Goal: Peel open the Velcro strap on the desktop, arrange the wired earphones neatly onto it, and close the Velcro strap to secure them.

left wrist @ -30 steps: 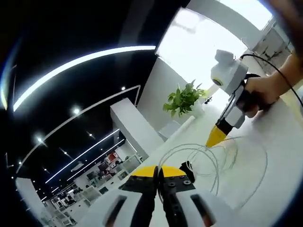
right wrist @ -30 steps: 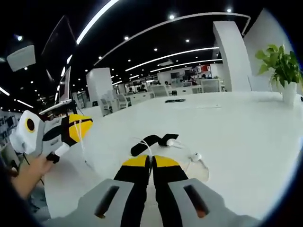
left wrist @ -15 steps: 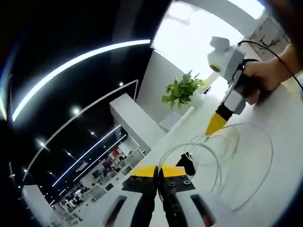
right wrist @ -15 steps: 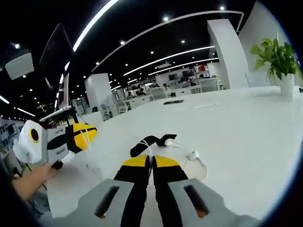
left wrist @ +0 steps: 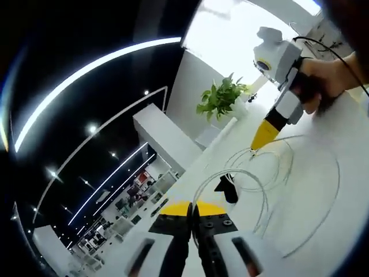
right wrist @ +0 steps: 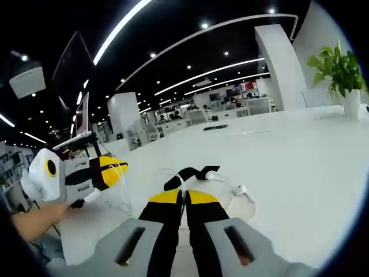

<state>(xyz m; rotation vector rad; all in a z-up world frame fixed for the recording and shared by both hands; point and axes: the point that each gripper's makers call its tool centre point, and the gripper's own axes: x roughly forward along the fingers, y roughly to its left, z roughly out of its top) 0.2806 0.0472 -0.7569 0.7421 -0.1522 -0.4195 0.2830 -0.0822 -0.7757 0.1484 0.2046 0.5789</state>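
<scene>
White earphone cable [left wrist: 260, 180] lies in wide loops on the white table [left wrist: 323, 208]. A black Velcro strap [left wrist: 226, 188] rests beside the loops. My left gripper [left wrist: 192, 208] is shut, with the cable running up to its yellow tips. In the right gripper view it shows at the left [right wrist: 113, 169] with cable strands across its tip. My right gripper [right wrist: 185, 198] is shut on the cable, just short of the strap [right wrist: 187, 174] and the two earbuds [right wrist: 238, 189]. From the left gripper view, its yellow tip [left wrist: 264, 134] touches the loops.
A potted plant [left wrist: 222, 99] stands at the far end of the table, also seen in the right gripper view [right wrist: 341, 69]. A hand [left wrist: 327, 81] holds the right gripper. Office desks and pillars sit far behind.
In the right gripper view the left gripper has come rightward, nearer the strap. The cable loops have spread a little wider. Both grippers stay shut.
</scene>
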